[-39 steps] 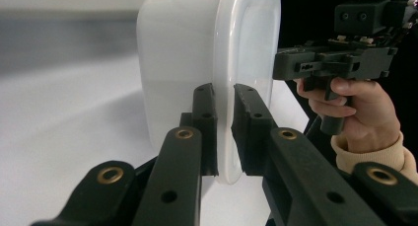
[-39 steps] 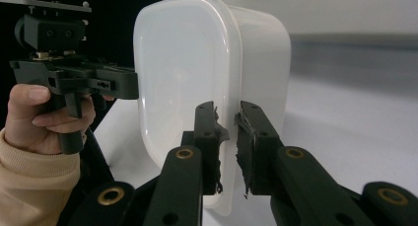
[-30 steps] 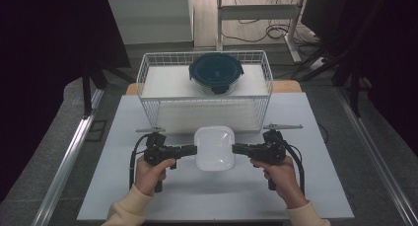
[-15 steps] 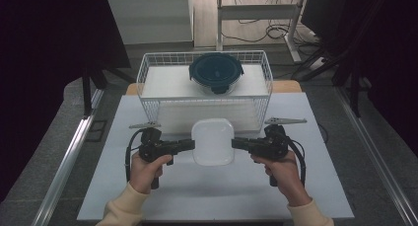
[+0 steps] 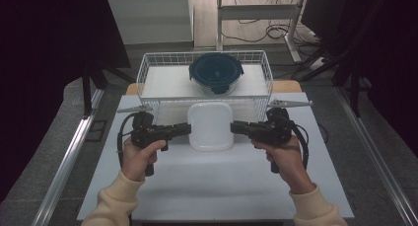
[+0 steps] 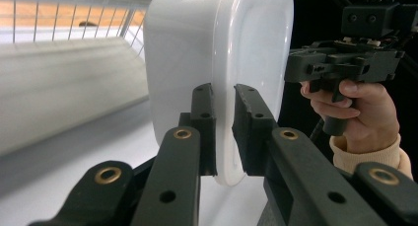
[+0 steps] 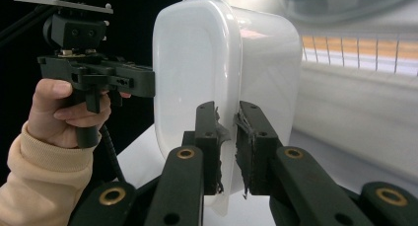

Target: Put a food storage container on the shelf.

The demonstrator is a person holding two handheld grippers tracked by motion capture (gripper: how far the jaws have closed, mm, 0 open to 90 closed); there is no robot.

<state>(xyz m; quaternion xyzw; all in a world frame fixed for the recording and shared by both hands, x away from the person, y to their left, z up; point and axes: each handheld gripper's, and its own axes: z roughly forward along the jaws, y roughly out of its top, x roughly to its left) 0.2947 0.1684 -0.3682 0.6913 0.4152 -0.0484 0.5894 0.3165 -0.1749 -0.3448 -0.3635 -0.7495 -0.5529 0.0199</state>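
A white rounded-rectangle plastic container (image 5: 210,125) hangs above the table, held by its rim from both sides. My left gripper (image 5: 189,129) is shut on its left rim, and my right gripper (image 5: 232,127) is shut on its right rim. In the left gripper view the jaws (image 6: 224,95) pinch the thin rim of the container (image 6: 197,48), with the other hand and gripper (image 6: 340,68) beyond. In the right gripper view the jaws (image 7: 227,112) clamp the container's (image 7: 197,63) rim, and the left gripper (image 7: 98,75) grips the far side.
A white wire basket (image 5: 148,68) stands at the back of the white table (image 5: 212,186), just behind the container. Inside it sits a round glass bowl with a dark blue lid (image 5: 216,72). Dark floor and metal rails flank the table.
Both grippers have risen together with the white container, which now sits higher in the high view and closer to the basket's front wall.
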